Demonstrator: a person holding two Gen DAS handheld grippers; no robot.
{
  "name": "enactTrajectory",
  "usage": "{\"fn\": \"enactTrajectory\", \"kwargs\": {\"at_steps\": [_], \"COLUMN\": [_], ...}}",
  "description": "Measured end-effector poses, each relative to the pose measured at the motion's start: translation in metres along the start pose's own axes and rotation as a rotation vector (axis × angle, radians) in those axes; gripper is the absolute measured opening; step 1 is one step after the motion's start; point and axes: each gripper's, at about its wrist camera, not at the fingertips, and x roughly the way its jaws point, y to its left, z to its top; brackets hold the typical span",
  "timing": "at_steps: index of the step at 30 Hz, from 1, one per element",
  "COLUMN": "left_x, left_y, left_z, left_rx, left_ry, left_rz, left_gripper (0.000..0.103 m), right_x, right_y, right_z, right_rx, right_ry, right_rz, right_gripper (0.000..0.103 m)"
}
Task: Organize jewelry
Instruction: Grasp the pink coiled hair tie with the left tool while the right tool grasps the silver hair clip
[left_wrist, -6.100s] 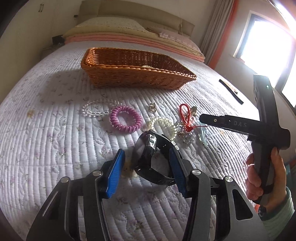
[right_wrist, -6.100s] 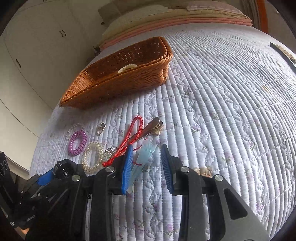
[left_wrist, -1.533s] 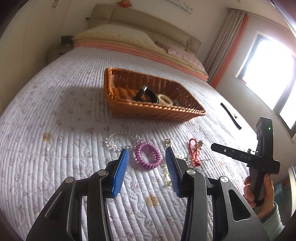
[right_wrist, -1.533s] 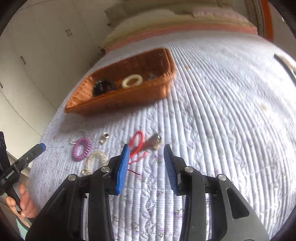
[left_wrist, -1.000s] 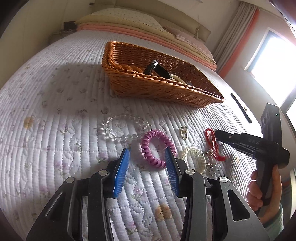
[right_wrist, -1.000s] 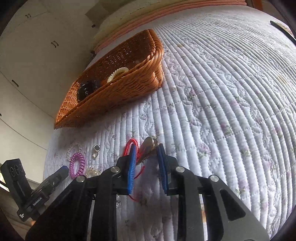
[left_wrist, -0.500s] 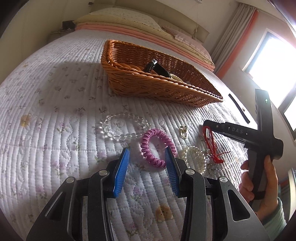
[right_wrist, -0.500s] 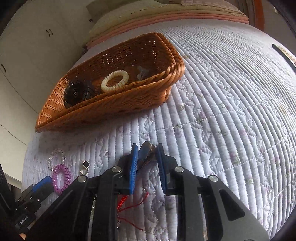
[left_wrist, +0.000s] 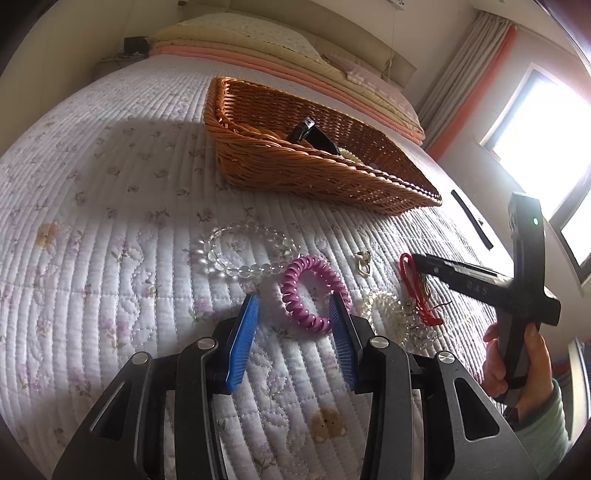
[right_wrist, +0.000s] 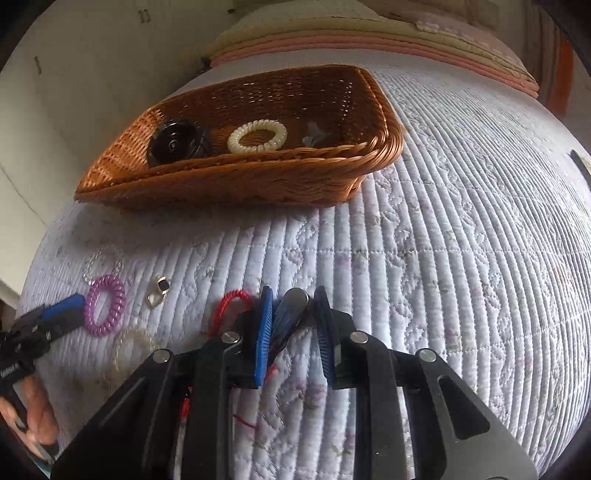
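Note:
My left gripper (left_wrist: 293, 299) is open, low over the quilt, its blue pads on either side of the near edge of a purple coil hair tie (left_wrist: 325, 269) without pressing it. My right gripper (right_wrist: 293, 295) is shut on a metal hair clip (right_wrist: 291, 306) with a red cord (right_wrist: 231, 299) attached. In the left wrist view that red cord (left_wrist: 410, 280) hangs from the right gripper's tip. The wicker basket (left_wrist: 325, 173) holds a black watch (right_wrist: 173, 144), a cream coil tie (right_wrist: 258, 138) and a pale small item (right_wrist: 314, 134).
On the quilt lie a clear bead bracelet (left_wrist: 236, 266), a small metal clasp (left_wrist: 364, 260) and a clear coil with crystal beads (left_wrist: 384, 306). A dark strip (left_wrist: 471, 218) lies right of the basket. Pillows sit at the bed's head; a window is on the right.
The right gripper has rolled and shifted a little while holding the clip, so the basket now lies flatter in its view. The left gripper has stayed over the purple coil.

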Motion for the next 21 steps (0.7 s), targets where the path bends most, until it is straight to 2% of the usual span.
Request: {"fn": "enactTrajectory", "kwargs": {"at_steps": [4,6,8,11,13,14,17,20,21], "left_x": [0.000,0.002,0.007,0.014,0.018,0.019,0.021,0.021,0.020], "left_y": [-0.002,-0.005,-0.011,-0.019,-0.024,-0.026,-0.031,-0.031,-0.030], "left_z": [-0.001,0.001,0.005,0.009,0.008,0.007,0.005,0.006,0.007], "left_rx": [0.011,0.021,0.043,0.084,0.113,0.126,0.149,0.146,0.142], "left_ry": [0.004,0.012,0.020,0.030,0.027,0.025,0.016,0.015,0.015], "left_rz": [0.010,0.025,0.055,0.114,0.149,0.163,0.190,0.191,0.187], "left_gripper": [0.038,0.038,0.038,0.038,0.038,0.038,0.037,0.037,0.037], "right_x": [-0.013,-0.018,-0.022,-0.029,-0.036,-0.039,-0.044,-0.040,-0.036], "right_y": [0.009,0.008,-0.001,-0.021,-0.040,-0.048,-0.059,-0.043,-0.031], "right_z": [-0.016,-0.021,-0.023,-0.025,-0.028,-0.031,-0.039,-0.041,-0.041], "right_rx": [-0.226,-0.256,-0.215,-0.076,0.053,0.114,0.208,0.192,0.178], "right_ry": [0.004,0.001,-0.006,-0.023,-0.043,-0.052,-0.061,-0.048,-0.050], "right_rz": [-0.032,-0.037,-0.009,0.085,0.149,0.168,0.234,0.160,0.127], "right_gripper": [0.020,0.020,0.021,0.023,0.041,0.045,0.047,0.045,0.038]}}
